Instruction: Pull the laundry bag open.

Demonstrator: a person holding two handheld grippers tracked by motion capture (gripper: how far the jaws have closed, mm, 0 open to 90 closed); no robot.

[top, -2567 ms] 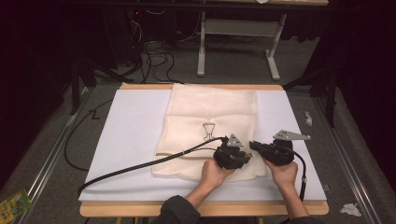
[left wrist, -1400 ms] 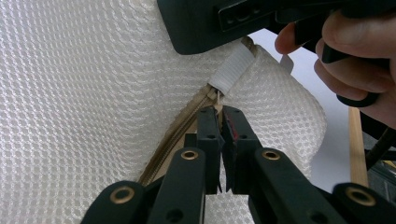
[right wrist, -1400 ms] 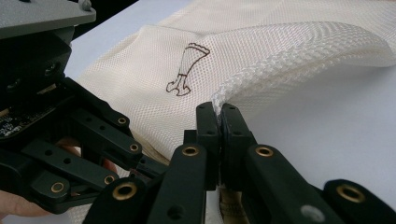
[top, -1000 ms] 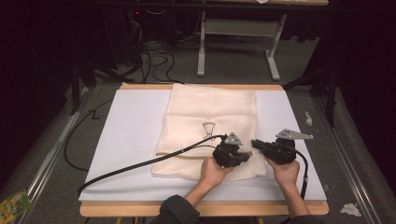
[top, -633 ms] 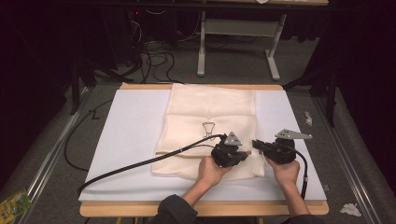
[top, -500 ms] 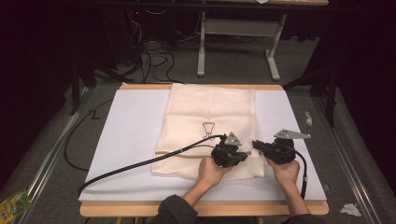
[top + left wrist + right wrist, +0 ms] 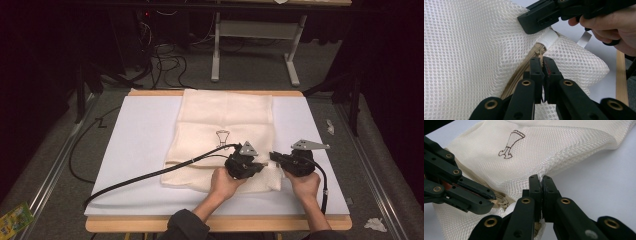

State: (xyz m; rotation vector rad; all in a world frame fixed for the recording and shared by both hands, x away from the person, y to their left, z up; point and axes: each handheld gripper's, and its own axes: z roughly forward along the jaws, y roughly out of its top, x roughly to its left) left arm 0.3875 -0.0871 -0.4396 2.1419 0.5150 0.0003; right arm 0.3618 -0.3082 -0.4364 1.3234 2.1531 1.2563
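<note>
**Two tools meet at the zipper end of a mesh bag**

A cream mesh bag (image 7: 225, 130) lies flat on the white sheet (image 7: 140, 150) covering the bench (image 7: 150, 224), its near edge toward the person. A small outline drawing (image 7: 222, 136) is printed near its middle. Both hands work at the bag's near right corner. The left tool (image 7: 541, 65) has its jaws pressed together on a small tan piece at the end of the zipper (image 7: 524, 68); it looks like the zipper pull, though the jaws hide most of it. The right tool (image 7: 541, 182) is closed too, pinching a fold of mesh at the bag's edge, beside a white fabric tab (image 7: 547, 40). The two tools nearly touch, tip to tip. The left tool's cable (image 7: 150, 174) trails across the bag and off the bench's left side. Crumpled paper scraps (image 7: 375, 224) lie on the grey floor to the right.
</note>
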